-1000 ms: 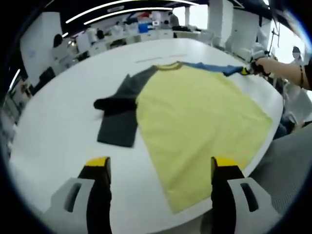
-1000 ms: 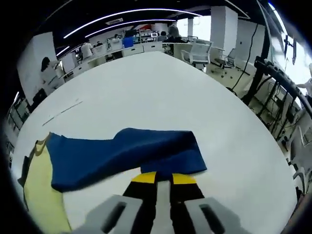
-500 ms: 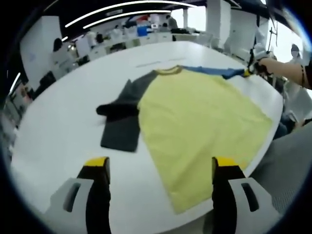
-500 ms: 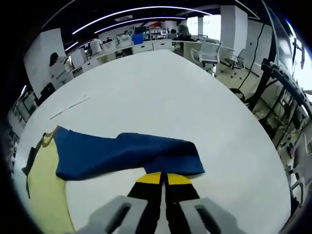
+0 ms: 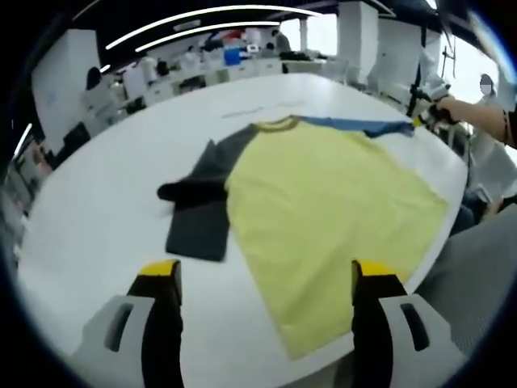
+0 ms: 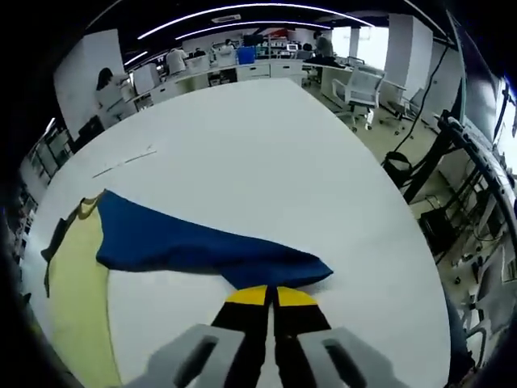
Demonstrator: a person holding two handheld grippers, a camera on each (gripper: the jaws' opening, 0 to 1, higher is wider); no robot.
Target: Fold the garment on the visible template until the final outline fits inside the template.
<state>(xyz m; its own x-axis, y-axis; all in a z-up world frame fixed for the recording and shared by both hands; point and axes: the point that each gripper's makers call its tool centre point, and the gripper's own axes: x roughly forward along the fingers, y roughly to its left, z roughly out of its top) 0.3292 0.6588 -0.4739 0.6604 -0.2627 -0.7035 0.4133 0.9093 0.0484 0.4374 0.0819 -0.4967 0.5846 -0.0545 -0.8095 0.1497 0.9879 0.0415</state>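
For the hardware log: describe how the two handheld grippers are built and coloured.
Both match. The left gripper has two black jaws with yellow tips, each rising from a pale grey housing with a slotted cut-out. The right gripper has the same black jaws, yellow tips and grey housings. In the left gripper view, the person holding the right gripper wears a dark sleeve.

I see the shirt (image 5: pixel 323 210) flat on the table (image 5: pixel 97 210), one sleeve (image 6: pixel 194 242) stretched toward my right gripper (image 6: pixel 271 297).

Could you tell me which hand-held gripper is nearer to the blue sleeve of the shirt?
Right. The right hand-held gripper is shut on the end of the blue sleeve. The left hand-held gripper is open and hangs near the shirt's hem, far across the yellow body from that sleeve.
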